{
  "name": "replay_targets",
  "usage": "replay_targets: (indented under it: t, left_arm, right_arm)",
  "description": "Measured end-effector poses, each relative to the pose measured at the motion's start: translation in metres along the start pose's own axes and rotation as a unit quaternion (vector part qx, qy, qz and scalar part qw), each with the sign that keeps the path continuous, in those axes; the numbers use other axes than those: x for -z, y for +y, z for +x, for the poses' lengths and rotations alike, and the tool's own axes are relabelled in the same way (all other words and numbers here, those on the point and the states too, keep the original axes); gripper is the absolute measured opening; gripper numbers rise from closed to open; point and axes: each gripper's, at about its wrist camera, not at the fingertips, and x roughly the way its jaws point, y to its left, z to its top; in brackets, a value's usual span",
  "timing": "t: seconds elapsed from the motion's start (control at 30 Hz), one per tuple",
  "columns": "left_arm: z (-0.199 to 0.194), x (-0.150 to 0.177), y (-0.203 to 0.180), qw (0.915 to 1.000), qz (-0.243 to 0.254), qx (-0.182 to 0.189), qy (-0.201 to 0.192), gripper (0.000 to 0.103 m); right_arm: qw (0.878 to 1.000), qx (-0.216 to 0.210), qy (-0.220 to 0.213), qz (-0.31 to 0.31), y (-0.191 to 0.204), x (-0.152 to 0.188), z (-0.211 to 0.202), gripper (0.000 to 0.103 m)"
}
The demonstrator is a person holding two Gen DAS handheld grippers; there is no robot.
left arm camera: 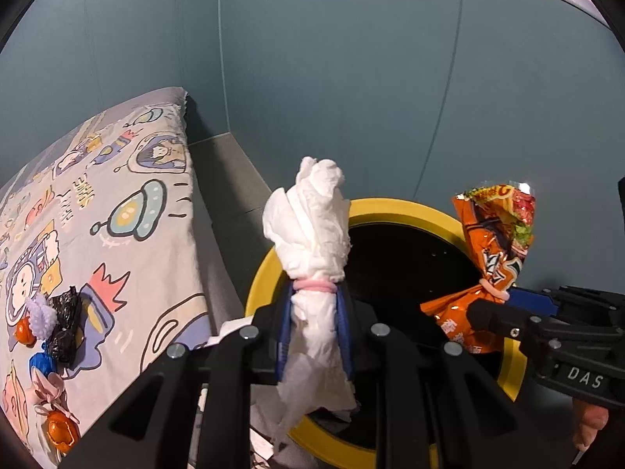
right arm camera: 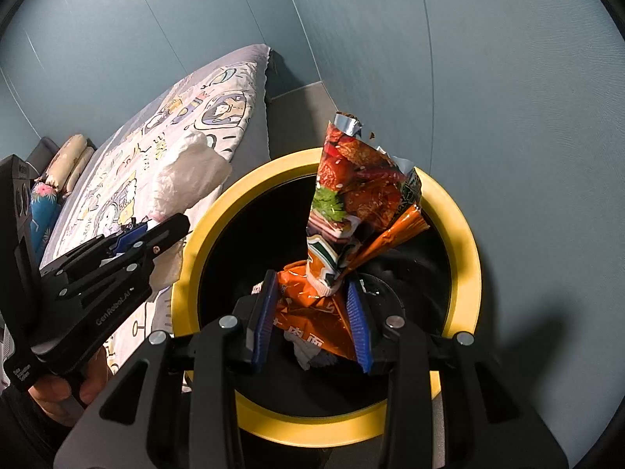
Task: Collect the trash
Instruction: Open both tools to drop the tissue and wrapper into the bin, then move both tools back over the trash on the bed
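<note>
Left claw [left arm camera: 312, 312] pinches a white tissue [left arm camera: 312, 234] upright over the yellow-rimmed bin [left arm camera: 390, 207] beside the bed [left arm camera: 117, 234] — right claw [right arm camera: 312, 312] pinches an orange wrapper [right arm camera: 351, 195] above the bin's dark mouth.

A white tissue wad [left arm camera: 308, 234] with a pink band, an orange snack wrapper [right arm camera: 347, 211] printed with red and green food, a black bin with a yellow rim [right arm camera: 461, 234], a cartoon-patterned bedsheet [left arm camera: 117, 203], and teal walls [left arm camera: 351, 97].
</note>
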Motion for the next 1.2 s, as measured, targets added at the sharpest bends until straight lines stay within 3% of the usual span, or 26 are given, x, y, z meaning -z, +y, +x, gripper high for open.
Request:
replay_targets:
  t: [0.3,0.4,0.57,0.67,0.87,1.2]
  left_arm:
    - [0.0,-0.007,-0.006,0.9997,-0.001,0.024,0.007,0.021]
    - [-0.001,-0.007,-0.007,0.9995,-0.005,0.028,0.012,0.026]
    - [-0.008,-0.008,0.0,0.9991,-0.024,0.035,0.008,0.056]
    - [-0.014,-0.007,0.008,0.9992,-0.029,0.027,0.001,0.067]
    - [-0.035,-0.001,0.049,0.9975,-0.068,0.006,-0.017,0.082]
    - [-0.068,0.016,0.148,0.9884,-0.135,-0.064,-0.027,0.087]
  right_arm:
    - [1.0,0.002,-0.004,0.005,-0.002,-0.001,0.0,0.036]
    - [1.0,0.001,-0.011,0.008,-0.002,-0.002,-0.006,0.038]
    - [1.0,0.008,-0.023,0.018,-0.005,-0.002,-0.015,0.046]
    - [0.999,0.012,-0.029,0.024,-0.007,-0.001,-0.019,0.048]
    - [0.999,0.001,-0.043,0.018,0.006,0.0,-0.027,0.058]
    - [0.997,-0.042,-0.044,-0.053,0.094,-0.009,-0.018,0.065]
